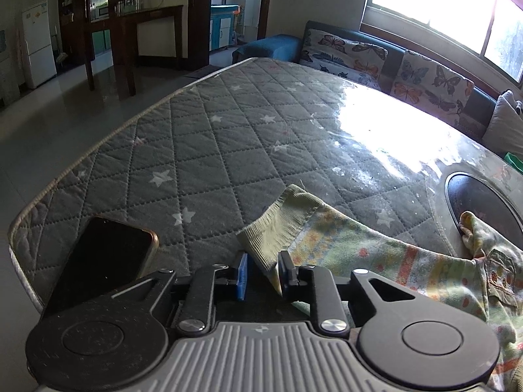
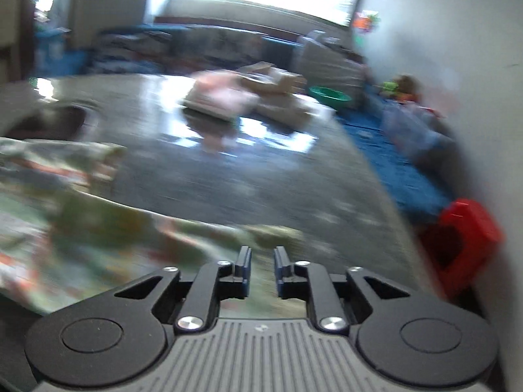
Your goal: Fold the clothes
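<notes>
1. A quilted grey table cover (image 1: 202, 150) with white stars is filling most of the left wrist view, and glare from the window is being thrown across its upper right part.
2. A floral patterned garment (image 1: 376, 251) is lying across the lower right of that view, spreading from the bottom centre toward the right edge; in the right wrist view the same garment (image 2: 65, 215) is filling the lower left, heavily blurred.
3. A dark round inset (image 1: 474, 202) is showing at the right of the cover, and a bunched part of the garment is resting on its lower edge.
4. A black phone (image 1: 108, 258) is lying at the lower left, just beside the gripper body.
5. The garment's ribbed green cuff (image 1: 278, 228) is being reached by the left gripper (image 1: 263, 272): its jaws are parted by a moderate gap, and the cuff's edge is passing between them and touching the right pad, unclenched.
6. The right gripper (image 2: 263, 269) is being held at the bottom centre of its view, above blurred cloth; its jaws are standing narrowly apart, and whether cloth is being pinched cannot be told.
</notes>
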A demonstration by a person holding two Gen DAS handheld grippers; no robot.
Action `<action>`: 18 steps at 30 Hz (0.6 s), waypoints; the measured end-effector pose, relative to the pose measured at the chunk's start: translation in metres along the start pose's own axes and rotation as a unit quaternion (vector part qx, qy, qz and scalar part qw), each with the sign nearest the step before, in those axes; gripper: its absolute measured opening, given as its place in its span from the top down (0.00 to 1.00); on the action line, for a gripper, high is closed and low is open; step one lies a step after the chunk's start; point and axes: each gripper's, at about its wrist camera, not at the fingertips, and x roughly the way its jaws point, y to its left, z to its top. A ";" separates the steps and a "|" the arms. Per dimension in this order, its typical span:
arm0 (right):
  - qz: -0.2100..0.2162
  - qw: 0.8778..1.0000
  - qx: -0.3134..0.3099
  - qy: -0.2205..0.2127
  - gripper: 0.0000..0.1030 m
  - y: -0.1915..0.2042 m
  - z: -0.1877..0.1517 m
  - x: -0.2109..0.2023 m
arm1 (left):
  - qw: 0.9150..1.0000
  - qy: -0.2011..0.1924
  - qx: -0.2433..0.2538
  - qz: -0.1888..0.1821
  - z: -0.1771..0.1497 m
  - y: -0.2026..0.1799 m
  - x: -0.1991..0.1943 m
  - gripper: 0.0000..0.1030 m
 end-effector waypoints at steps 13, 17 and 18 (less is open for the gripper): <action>0.084 0.996 0.030 0.009 0.55 0.030 0.014 0.054 | 1.000 -0.015 0.003 0.023 0.010 0.016 -0.019 0.53; 0.065 0.997 0.038 0.015 0.55 0.020 0.014 0.049 | 1.000 -0.018 0.011 -0.010 0.010 0.006 -0.030 0.53; 0.067 0.997 0.034 0.012 0.55 0.021 0.015 0.046 | 0.999 -0.020 0.018 -0.028 0.009 -0.001 -0.034 0.53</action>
